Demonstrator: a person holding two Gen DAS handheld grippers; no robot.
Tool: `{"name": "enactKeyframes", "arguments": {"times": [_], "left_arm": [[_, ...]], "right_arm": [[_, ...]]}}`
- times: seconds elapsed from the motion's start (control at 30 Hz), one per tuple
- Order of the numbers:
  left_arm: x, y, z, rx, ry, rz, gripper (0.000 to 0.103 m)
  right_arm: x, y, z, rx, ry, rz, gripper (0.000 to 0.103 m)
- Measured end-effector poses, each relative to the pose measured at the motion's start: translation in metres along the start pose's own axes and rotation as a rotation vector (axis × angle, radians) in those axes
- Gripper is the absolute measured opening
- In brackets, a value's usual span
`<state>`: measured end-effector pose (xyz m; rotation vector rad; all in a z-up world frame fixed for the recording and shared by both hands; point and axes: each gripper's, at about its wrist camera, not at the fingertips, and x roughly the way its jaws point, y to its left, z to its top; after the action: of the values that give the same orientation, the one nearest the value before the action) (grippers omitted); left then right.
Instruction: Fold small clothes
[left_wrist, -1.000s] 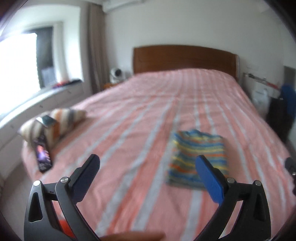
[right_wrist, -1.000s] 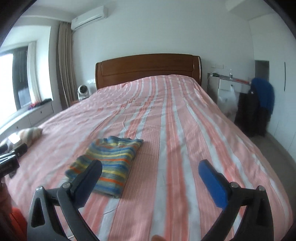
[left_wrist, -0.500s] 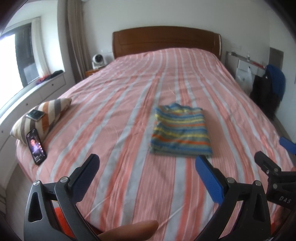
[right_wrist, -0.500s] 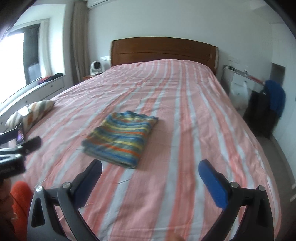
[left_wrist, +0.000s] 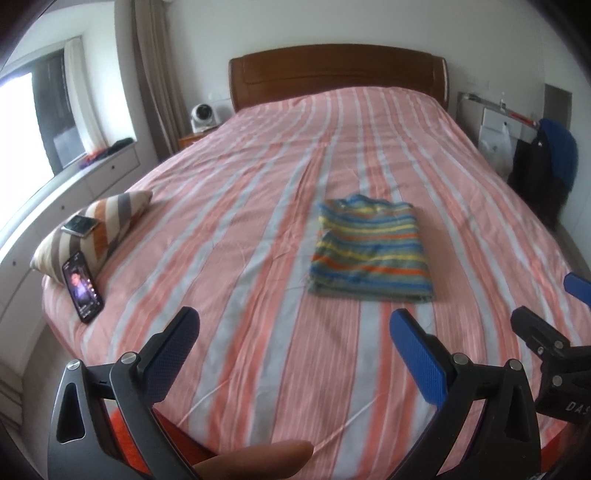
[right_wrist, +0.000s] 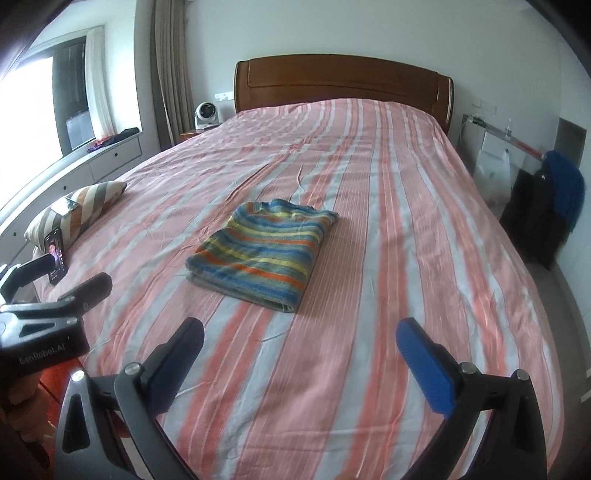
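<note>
A small striped garment (left_wrist: 369, 247), in blue, yellow, green and orange, lies folded into a neat rectangle on the pink-striped bed (left_wrist: 258, 206). It also shows in the right wrist view (right_wrist: 264, 249). My left gripper (left_wrist: 295, 332) is open and empty, held above the foot of the bed, short of the garment. My right gripper (right_wrist: 301, 339) is open and empty too, also back from the garment. Each gripper shows at the edge of the other's view.
A striped cushion (left_wrist: 96, 229) with a phone (left_wrist: 80, 225) on top lies at the bed's left edge, and a second lit phone (left_wrist: 82, 290) leans against it. A wooden headboard (left_wrist: 336, 79) stands at the far end. Dark clothes (left_wrist: 543, 173) hang at the right.
Both grippers have pulled back and risen from the bed, staying open. The folded garment now sits farther ahead and has not moved on the bed.
</note>
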<state>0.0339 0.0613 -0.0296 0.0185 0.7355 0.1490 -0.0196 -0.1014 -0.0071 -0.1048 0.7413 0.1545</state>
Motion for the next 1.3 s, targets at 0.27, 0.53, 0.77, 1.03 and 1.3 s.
{"name": "enactKeyframes", "arguments": {"times": [0.27, 0.53, 0.77, 1.03, 1.3], "left_arm": [[-0.002, -0.001, 0.003, -0.001, 0.015, -0.025, 0.103], [-0.010, 0.000, 0.006, -0.009, 0.043, -0.048, 0.103], [-0.020, 0.000, 0.008, 0.012, 0.014, -0.043, 0.103], [-0.026, 0.004, 0.010, 0.002, -0.004, -0.044, 0.103], [-0.020, -0.003, 0.010, 0.023, 0.019, -0.048, 0.103]], "right_arm": [[-0.004, 0.002, 0.001, 0.004, -0.004, 0.010, 0.102], [-0.010, 0.007, 0.002, 0.005, 0.005, 0.025, 0.102], [-0.020, 0.006, 0.006, 0.017, -0.006, 0.044, 0.102], [-0.022, 0.013, 0.010, -0.017, 0.025, -0.026, 0.102], [-0.025, 0.006, 0.010, -0.010, 0.004, -0.082, 0.102]]}}
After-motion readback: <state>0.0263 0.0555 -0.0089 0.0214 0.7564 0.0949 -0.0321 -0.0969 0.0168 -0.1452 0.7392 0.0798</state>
